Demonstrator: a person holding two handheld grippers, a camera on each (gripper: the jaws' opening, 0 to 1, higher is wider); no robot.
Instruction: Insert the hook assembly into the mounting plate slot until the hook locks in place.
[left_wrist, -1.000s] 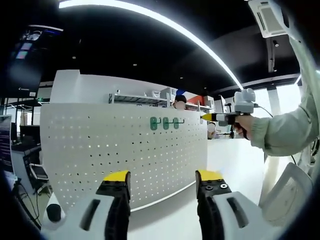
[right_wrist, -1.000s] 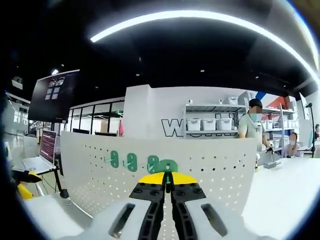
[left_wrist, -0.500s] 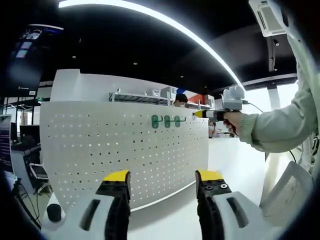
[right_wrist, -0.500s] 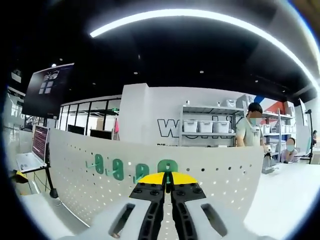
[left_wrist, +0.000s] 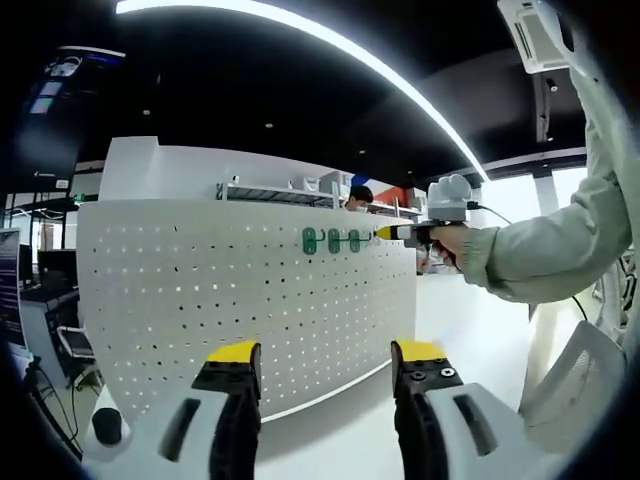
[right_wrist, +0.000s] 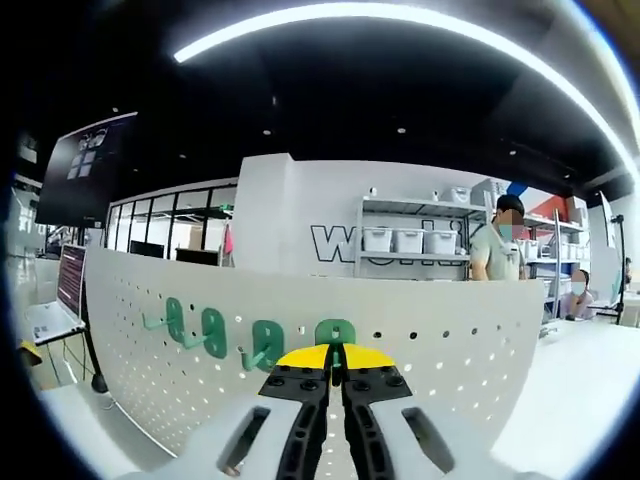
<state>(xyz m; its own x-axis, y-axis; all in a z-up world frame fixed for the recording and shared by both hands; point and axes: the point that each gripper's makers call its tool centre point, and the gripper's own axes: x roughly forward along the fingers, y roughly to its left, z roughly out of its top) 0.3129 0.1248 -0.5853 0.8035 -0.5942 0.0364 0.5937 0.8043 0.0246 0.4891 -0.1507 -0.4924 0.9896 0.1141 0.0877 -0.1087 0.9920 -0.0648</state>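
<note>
Your left hand-held gripper (left_wrist: 325, 372) hangs spread and empty near the white pegboard (left_wrist: 200, 300) standing on the table (left_wrist: 470, 320). Your right hand-held gripper (right_wrist: 336, 352) has its jaws pressed together against a green hook (right_wrist: 334, 331) at the pegboard's top row, just right of three more green hooks (right_wrist: 212, 332). A person (right_wrist: 495, 255) stands far right by shelves (right_wrist: 410, 240).

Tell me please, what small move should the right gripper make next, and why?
Probably ease the right gripper a little further forward, straight at the pegboard. Its jaws are shut on a green hook sitting right at the board's face beside three mounted hooks, and I cannot tell that it has locked. The left gripper hangs open, away from the board.
</note>
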